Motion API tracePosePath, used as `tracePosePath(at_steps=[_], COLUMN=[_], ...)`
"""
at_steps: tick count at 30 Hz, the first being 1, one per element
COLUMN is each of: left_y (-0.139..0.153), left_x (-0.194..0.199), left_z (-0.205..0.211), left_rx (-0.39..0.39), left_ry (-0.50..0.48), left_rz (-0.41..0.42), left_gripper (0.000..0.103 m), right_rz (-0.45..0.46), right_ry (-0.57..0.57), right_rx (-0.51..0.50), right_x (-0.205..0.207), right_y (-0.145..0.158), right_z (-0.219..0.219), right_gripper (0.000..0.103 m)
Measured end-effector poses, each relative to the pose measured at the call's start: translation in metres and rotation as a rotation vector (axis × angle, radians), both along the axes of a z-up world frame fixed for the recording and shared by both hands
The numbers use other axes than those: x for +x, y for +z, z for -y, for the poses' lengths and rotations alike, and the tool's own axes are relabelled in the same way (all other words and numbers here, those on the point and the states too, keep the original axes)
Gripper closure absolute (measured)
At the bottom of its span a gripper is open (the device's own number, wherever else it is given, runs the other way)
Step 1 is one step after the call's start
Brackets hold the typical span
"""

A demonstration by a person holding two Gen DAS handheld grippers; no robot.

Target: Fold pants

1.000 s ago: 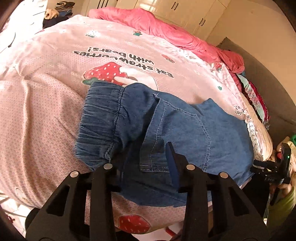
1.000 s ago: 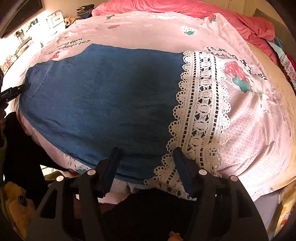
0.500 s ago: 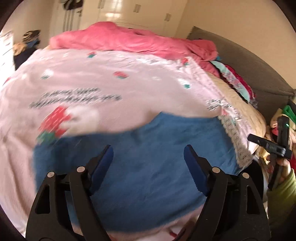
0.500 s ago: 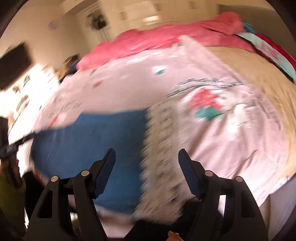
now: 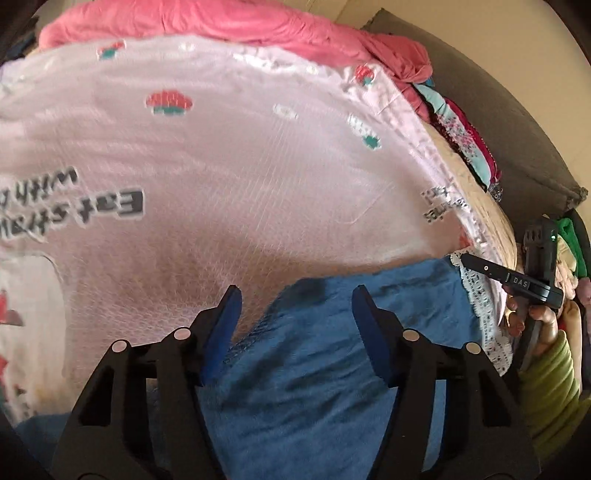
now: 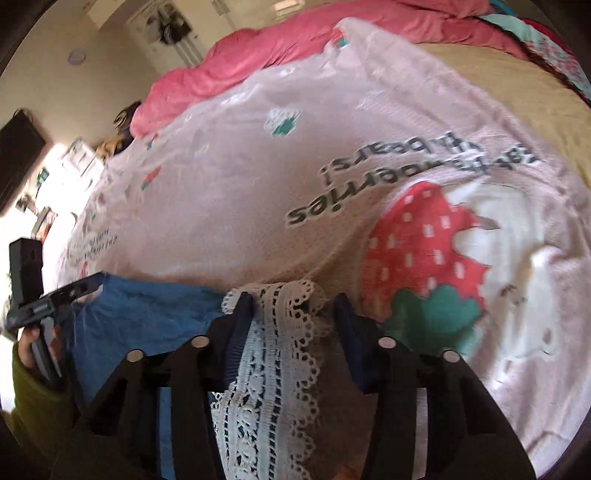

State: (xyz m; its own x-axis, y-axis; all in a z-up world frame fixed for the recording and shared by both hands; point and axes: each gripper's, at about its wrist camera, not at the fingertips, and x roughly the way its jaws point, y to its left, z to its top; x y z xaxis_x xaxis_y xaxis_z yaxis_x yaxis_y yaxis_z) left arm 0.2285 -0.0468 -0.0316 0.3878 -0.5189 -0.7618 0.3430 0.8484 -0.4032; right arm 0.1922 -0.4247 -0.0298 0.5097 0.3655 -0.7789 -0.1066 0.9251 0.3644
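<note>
The blue denim pants (image 5: 325, 373) with a white lace hem (image 6: 273, 354) lie on the pink strawberry bedspread (image 5: 229, 177). My left gripper (image 5: 295, 310) is open, its blue pads either side of the denim's raised edge, low over the cloth. My right gripper (image 6: 293, 314) is open, its pads straddling the lace hem, which bunches up between them. The right gripper shows in the left wrist view (image 5: 517, 280) at the lace end. The left gripper shows in the right wrist view (image 6: 55, 295) at the denim's far end.
A pink quilt (image 5: 229, 26) is heaped at the head of the bed. Patterned clothes (image 5: 461, 133) lie along the right side by a grey headboard (image 5: 517, 118). The bedspread's text and strawberry print (image 6: 421, 240) lie beyond the pants.
Both grippers have dropped down close to the pants, the left at the denim edge and the right over the lace hem. The pants now bunch up between the pads.
</note>
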Motion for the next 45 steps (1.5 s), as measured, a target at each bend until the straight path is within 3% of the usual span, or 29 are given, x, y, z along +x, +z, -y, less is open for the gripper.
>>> tracePosePath(at_steps=[4,7,13,16,19,23,27,29,32,37,41,45], left_y=[-0.015,-0.014,-0.005,0.011,0.013,-0.007,-0.018,-0.018,-0.014,0.005,0.028,0.031], left_x=[-0.003,-0.004,-0.006,-0.008,-0.006,-0.001,0.003,0.005,-0.001,-0.025,-0.059,-0.105], left_z=[-0.002,-0.001,0.001,-0.001,0.006,0.014,0.007,0.003,-0.004,-0.020,-0.036,-0.060], left_rx=[-0.027,-0.089,-0.109,-0.099,-0.038,0.056,0.063,0.041,0.024,0.022,0.048,0.074], left_ry=[-0.005,-0.042,-0.013,0.010,0.022,0.041,0.057,0.062,0.069,0.086,0.120,0.180], left_rz=[0.002,-0.011,0.042,0.120,0.166,0.152,0.122,0.121,0.125,0.142,0.208,0.223], left_gripper=[0.050,0.089,0.096,0.096,0.096,0.096,0.092,0.087,0.073,0.067,0.061,0.057], right_rz=[0.029,0.076,0.236,0.253,0.184,0.064,0.071,0.076,0.118,0.097,0.004,-0.027], right_ry=[0.046,0.094,0.074,0.064,0.090,0.113,0.081,0.031,-0.019,-0.033,-0.021,0.001], right_rx=[-0.032,-0.068,-0.178,-0.229,-0.282,-0.350,-0.307,-0.255,-0.127,0.009,0.028,0.040], right_x=[-0.004,-0.013,-0.023,-0.004,0.022,0.042,0.043,0.036,0.004,-0.074,-0.114,-0.132], right_y=[0.005,0.015,0.059,0.073,0.057,0.012,-0.001,0.007,0.030,0.039,0.024,0.015], right_z=[-0.012,-0.028,-0.037,-0.034,-0.036,-0.043,-0.036,-0.022,0.003,0.021,0.016,0.004], right_gripper=[0.074,0.080,0.084,0.088,0.089,0.088,0.076,0.059,0.059,0.057,0.056,0.055])
